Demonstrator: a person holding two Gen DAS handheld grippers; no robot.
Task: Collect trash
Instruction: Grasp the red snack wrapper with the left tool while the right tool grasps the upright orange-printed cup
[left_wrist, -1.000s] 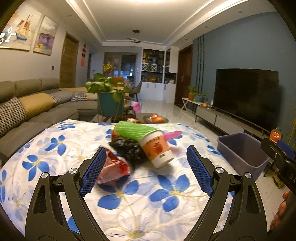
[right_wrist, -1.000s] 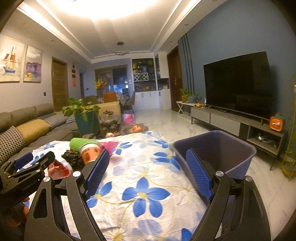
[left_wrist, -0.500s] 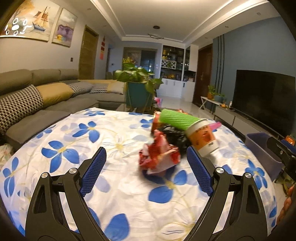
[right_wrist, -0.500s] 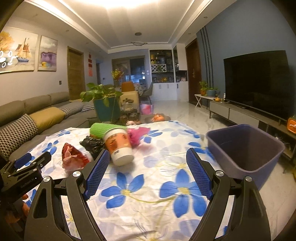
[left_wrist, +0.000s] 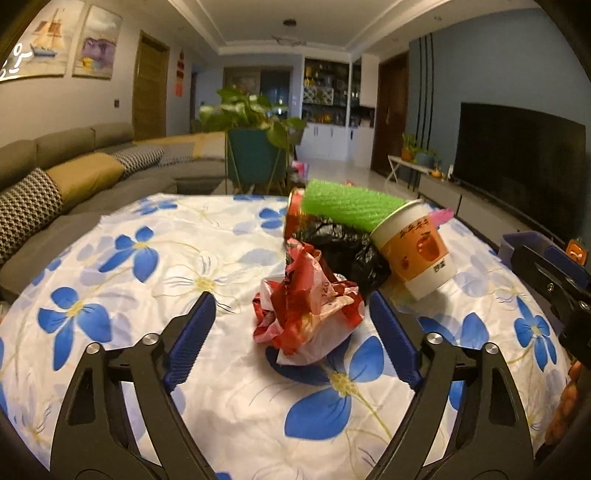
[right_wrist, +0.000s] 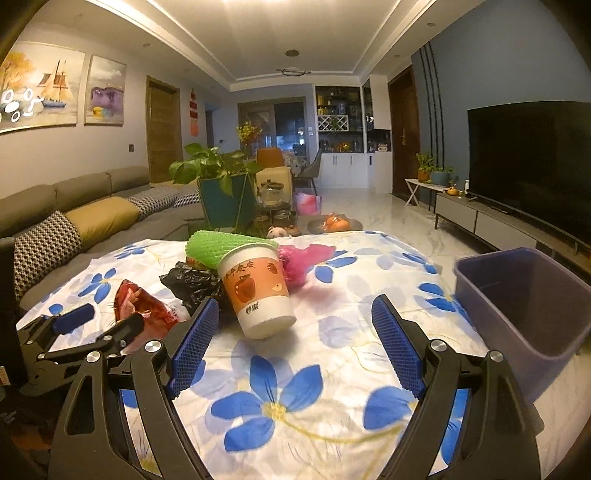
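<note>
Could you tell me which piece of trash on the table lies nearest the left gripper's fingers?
The crumpled red-and-white plastic bag: it sits just ahead of the open left gripper, in front of the black bag and paper cup.

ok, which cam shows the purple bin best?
Right wrist. The purple bin sits at the right of that picture, beyond the table edge, with its rim and inside in view. Left wrist catches only a corner of it at the right edge, behind the right gripper.
</note>
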